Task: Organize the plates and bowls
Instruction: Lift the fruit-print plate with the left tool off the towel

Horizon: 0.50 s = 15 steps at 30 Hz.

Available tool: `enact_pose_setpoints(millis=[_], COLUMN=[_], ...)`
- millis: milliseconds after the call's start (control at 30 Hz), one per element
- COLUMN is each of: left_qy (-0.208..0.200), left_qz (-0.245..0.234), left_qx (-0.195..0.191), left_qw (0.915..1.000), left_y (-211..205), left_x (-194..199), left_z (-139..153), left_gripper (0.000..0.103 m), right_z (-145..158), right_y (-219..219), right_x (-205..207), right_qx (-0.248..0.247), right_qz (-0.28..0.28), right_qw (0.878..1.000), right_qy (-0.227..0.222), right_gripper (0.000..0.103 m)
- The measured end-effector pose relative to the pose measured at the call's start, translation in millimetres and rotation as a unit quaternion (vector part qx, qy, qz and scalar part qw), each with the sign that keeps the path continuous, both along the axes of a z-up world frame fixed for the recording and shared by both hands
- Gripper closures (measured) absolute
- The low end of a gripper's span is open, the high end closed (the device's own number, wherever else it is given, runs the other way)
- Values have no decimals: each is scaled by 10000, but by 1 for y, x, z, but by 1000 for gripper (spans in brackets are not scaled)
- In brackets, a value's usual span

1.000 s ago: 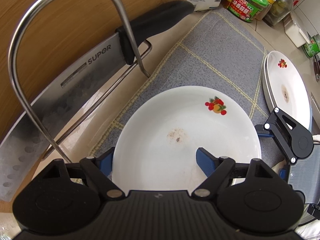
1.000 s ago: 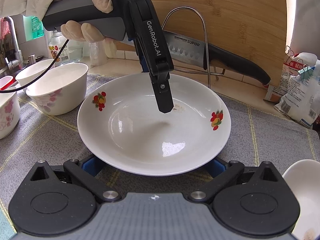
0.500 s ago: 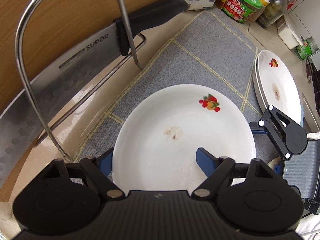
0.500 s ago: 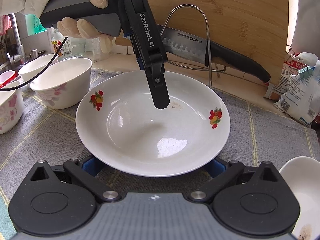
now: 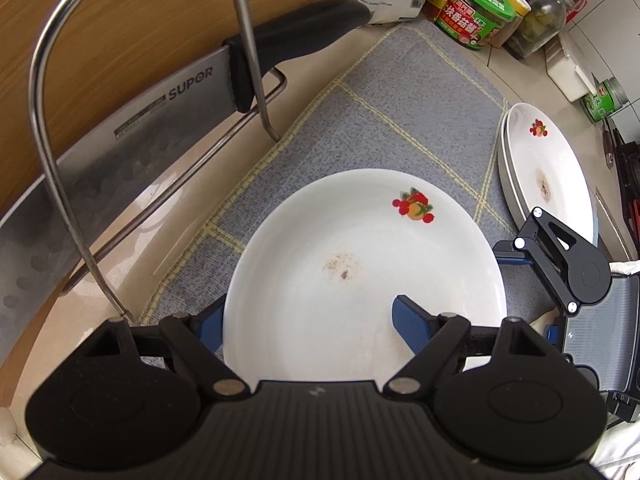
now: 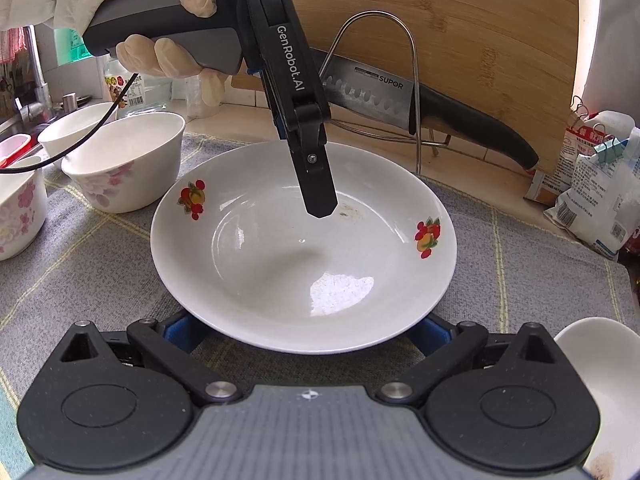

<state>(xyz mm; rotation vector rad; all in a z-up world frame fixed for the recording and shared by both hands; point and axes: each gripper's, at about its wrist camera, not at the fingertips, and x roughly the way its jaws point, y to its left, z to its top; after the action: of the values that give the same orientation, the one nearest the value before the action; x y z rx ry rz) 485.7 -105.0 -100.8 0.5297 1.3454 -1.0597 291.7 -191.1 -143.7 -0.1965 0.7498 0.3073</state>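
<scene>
White porcelain fills both of your views: a deep plate (image 5: 360, 280) printed with small fruit motifs sits on the grey checked mat (image 5: 400, 120), a brownish smear near its middle.

Your left gripper (image 5: 308, 320) reaches over the plate's rim. One blue finger (image 5: 408, 320) lies inside over the white surface and the other stands outside the edge, so the fingers are spread with the rim between them; you cannot tell whether either pad touches the porcelain. In your right wrist view that same gripper (image 6: 316, 188) comes down from the far left in your gloved left hand (image 6: 160, 20), its tip low over the bowl of the plate (image 6: 304, 248).

Your right gripper (image 6: 304, 330) is at the near edge of the plate, fingers spread wide with a blue pad (image 6: 180, 330) showing on each side beneath the rim, which hides the tips.

To the right in your left wrist view lie stacked plates (image 5: 548, 172) of the same pattern. Floral bowls (image 6: 124, 160) stand on the left in your right wrist view. Beyond the mat, a cleaver (image 6: 392, 96) rests in a wire rack (image 6: 412, 80) against a wooden cutting board (image 6: 460, 20).
</scene>
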Motion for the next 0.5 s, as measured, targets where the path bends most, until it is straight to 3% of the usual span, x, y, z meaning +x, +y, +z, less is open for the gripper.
enact_pose_setpoints(millis=[500], left_qy=[-84], left_qz=[74], left_qx=[-131], left_qw=[9999], left_y=[5], left_x=[-11], left_z=[14], left_gripper=[20], right_z=[13], right_y=[2], right_x=[-10], right_qx=[-81], right_qz=[49], right_qw=[9999], right_qy=[-93], right_gripper=[0])
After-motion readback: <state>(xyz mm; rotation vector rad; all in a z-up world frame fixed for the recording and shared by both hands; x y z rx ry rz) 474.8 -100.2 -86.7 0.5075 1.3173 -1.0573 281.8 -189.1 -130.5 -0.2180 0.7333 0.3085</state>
